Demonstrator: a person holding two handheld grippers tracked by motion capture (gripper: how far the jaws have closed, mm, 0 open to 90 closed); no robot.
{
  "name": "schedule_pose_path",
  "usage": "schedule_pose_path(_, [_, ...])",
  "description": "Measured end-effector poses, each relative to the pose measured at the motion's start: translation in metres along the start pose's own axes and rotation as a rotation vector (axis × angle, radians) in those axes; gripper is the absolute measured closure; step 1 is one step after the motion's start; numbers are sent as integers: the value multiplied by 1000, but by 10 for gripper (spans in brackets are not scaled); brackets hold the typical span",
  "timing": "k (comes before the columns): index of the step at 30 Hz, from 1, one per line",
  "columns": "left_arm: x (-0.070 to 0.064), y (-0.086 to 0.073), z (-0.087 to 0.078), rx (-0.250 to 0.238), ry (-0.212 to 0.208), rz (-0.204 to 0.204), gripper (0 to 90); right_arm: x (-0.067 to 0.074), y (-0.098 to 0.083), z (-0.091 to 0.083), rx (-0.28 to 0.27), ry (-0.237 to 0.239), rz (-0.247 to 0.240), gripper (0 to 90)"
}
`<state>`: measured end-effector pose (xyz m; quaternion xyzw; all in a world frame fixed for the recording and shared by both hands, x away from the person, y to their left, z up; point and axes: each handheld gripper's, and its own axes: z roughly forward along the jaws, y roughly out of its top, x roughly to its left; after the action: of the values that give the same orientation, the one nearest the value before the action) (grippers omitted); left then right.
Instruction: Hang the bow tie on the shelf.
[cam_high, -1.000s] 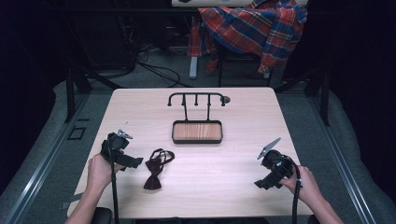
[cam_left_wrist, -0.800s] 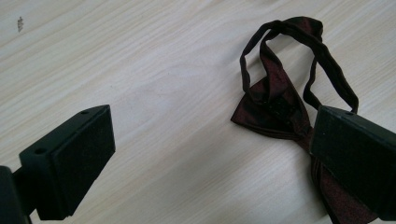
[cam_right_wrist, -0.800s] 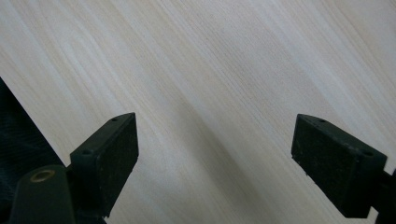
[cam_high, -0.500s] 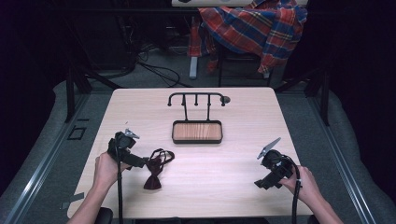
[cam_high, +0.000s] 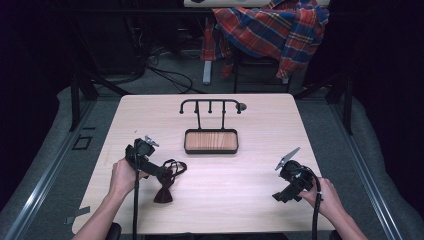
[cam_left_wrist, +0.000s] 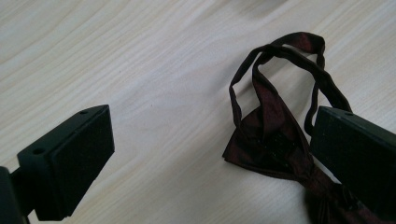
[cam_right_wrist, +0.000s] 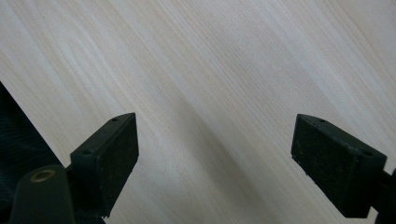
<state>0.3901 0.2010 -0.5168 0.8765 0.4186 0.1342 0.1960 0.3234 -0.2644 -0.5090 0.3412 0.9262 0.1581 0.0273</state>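
A dark red bow tie (cam_high: 166, 183) with a looped strap lies flat on the light wooden table (cam_high: 250, 120), at its front left. My left gripper (cam_high: 161, 171) hangs just over the tie's left side, open. In the left gripper view the bow tie (cam_left_wrist: 275, 140) lies close to the right jaw, its strap loop pointing away, and the left gripper (cam_left_wrist: 212, 154) holds nothing. My right gripper (cam_high: 281, 194) is open near the front right edge, over bare wood. The right gripper view has the right gripper (cam_right_wrist: 215, 156) with wide-spread jaws above the table.
A black-rimmed wooden tray (cam_high: 211, 141) with a black hook rack (cam_high: 210, 106) behind it stands mid-table. A plaid shirt (cam_high: 270, 30) hangs over a chair beyond the far edge. Dark floor and cables surround the table.
My left gripper has moved right and a little forward, from beside the bow tie to over its left side. The right gripper has stayed put.
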Motion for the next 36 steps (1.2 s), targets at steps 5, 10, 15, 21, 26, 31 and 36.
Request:
schedule_pose_path(5, [-1,5,6,16,3,3,0,0,0,0,4,-2,2,147])
schedule_pose_path(10, [-4,13,15,34,9,15,0,0,-1,-2,7,-8,-3,147])
schedule_pose_path(15, [-5,16,19,40,-20,27,56,0,-1,-2,11,-7,-7,147])
schedule_pose_path(21, [-5,16,23,41,-57,20,153,0,-1,-1,12,-10,-3,147])
schedule_pose_path(26, [-6,19,26,49,-69,31,257,0,-1,-1,18,-11,-5,148])
schedule_pose_path(31, [-9,22,29,60,-73,47,347,0,-2,-1,13,-7,3,148])
schedule_pose_path(36, [-15,28,37,89,-76,64,408,0,-3,-1,11,-2,4,148])
